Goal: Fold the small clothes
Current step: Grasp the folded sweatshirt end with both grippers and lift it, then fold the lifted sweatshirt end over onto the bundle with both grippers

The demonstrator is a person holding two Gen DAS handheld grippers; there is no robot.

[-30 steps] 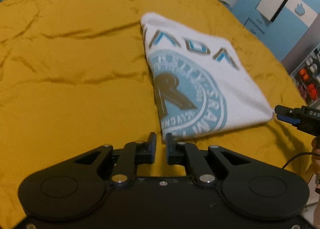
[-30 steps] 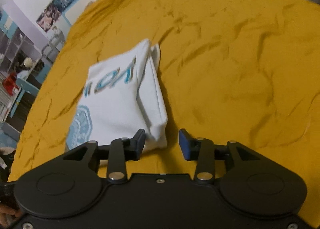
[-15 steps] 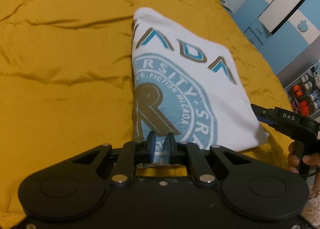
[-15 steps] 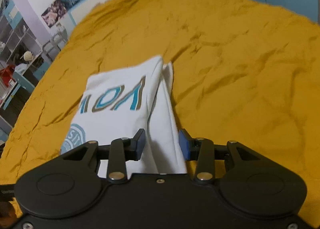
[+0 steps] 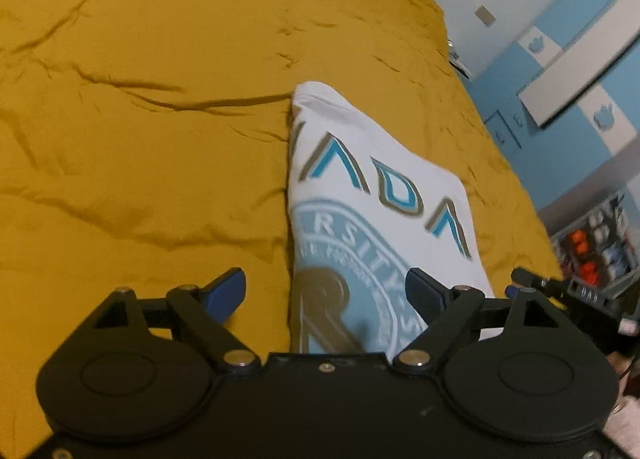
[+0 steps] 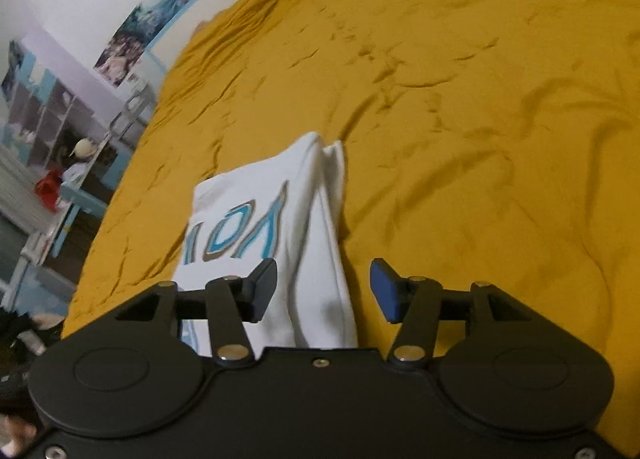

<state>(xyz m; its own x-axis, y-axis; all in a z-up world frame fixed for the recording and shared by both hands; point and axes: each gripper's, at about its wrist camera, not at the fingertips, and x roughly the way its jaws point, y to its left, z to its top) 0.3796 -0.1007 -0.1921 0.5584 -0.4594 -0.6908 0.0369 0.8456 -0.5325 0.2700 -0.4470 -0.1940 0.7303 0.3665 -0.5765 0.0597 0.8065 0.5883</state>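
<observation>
The folded white T-shirt [image 5: 372,211] is released onto the yellow bedspread [image 5: 140,139], its near edge lying between the widening, empty jaws of the left gripper [image 5: 326,291] and the right gripper [image 6: 323,283], so the fold can settle flat.

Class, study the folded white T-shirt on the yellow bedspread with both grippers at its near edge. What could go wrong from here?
1. The left gripper is opening, pads clear of the T-shirt; its fold may spring loose.
2. The right gripper is opening over layered edges; a re-grip might catch only some layers.
3. The bedspread is wrinkled; pads could snag it too.
</observation>
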